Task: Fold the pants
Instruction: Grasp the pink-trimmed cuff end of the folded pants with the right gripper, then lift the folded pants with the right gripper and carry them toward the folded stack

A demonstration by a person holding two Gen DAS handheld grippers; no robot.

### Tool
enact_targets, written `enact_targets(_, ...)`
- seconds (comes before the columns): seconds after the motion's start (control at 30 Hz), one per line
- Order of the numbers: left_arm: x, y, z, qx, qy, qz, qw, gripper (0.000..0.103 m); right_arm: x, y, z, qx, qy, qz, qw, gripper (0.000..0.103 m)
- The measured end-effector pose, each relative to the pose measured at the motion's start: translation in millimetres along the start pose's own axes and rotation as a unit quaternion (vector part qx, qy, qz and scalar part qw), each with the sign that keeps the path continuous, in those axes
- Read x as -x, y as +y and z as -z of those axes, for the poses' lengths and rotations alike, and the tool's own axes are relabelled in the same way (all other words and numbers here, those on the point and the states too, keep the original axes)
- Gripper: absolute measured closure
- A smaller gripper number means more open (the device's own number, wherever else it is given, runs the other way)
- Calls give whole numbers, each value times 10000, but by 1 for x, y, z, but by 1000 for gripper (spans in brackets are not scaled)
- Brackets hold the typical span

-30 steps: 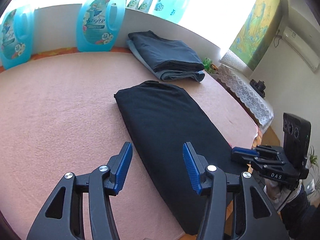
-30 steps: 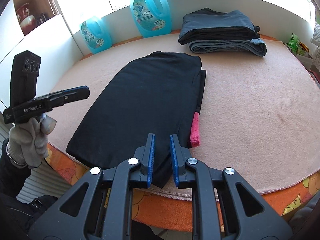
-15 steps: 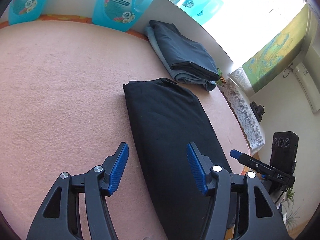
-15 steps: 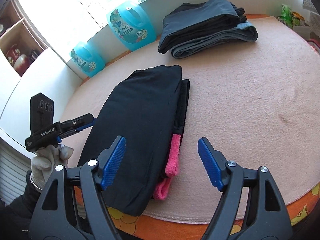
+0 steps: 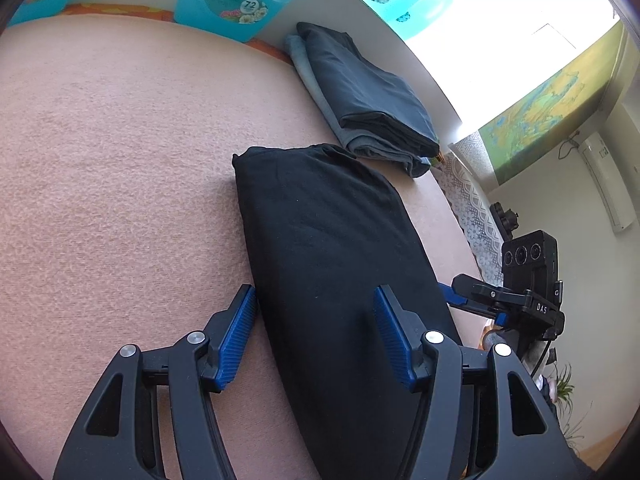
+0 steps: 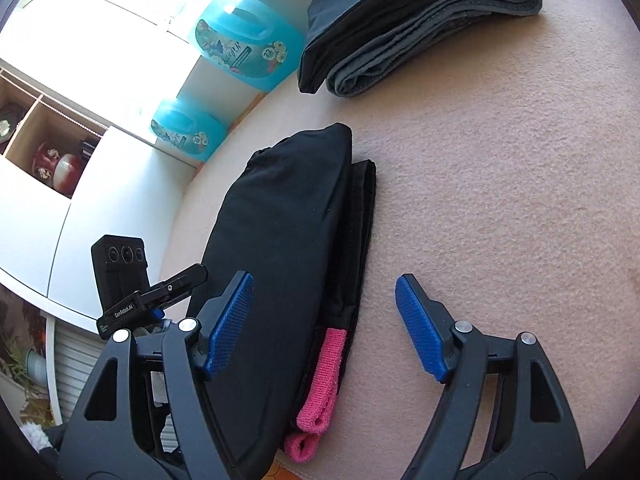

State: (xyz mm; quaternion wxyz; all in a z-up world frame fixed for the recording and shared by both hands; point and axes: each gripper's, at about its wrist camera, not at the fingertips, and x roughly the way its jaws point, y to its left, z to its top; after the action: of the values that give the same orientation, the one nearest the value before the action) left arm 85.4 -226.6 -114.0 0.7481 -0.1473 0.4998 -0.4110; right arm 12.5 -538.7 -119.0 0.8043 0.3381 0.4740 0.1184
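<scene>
Pink carpet point(image 5: 100, 200) covers the surface. Left gripper point(image 5: 316, 336) hangs with jaws apart over the near end of the black pants point(image 5: 328, 248), whose long axis runs near to far; right gripper point(image 6: 324, 328), wide apart, straddles their pink waistband point(image 6: 324, 372).

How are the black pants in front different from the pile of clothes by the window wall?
The black pants are one long black piece with a pink band at the near end; the pile has no pink, and stacks dark cloth on grey-blue. The black pants reach the table's near edge; the pile sits at the far side. Both lie folded flat on the peach cover.
</scene>
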Motion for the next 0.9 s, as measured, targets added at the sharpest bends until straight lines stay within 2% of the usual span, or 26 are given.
enact_targets(0.17,-6,-3,0,-145,-23,175,9997,42,-19,19,-1,548,88,115,9984,34)
enact_targets(0.3,-9,1,-1,-97,-16,381,9992,42,-28,18,-1,407,-23,-232,9989,34)
enact_targets(0.33,-9,-1,-1,-147,-24,363,9992,42,-30,19,-1,390,-69,-217,9990,38)
enact_targets(0.4,-9,-5,0,-282,-36,266,9992,43,-34,20,0,362,-101,-167,9992,54)
enact_targets(0.43,-9,-7,1,-320,-10,232,9992,44,-34,20,1,344,-93,-154,9992,57)
enact_targets(0.47,-9,-7,1,-322,-19,198,9993,51,-34,21,1,335,-103,-115,9993,61)
enact_targets(0.6,-3,-4,0,-138,-132,284,9994,67,-28,25,4,322,-251,-3,9992,68)
enact_targets(0.73,0,-9,1,-187,-234,318,9990,70,-19,30,7,332,-385,68,9987,75)
enact_targets(0.8,3,-12,1,-192,-280,363,9988,77,-13,34,9,369,-454,120,9982,77)
enact_targets(0.9,8,-22,0,-277,-357,412,9981,81,-3,44,11,492,-579,208,9969,80)
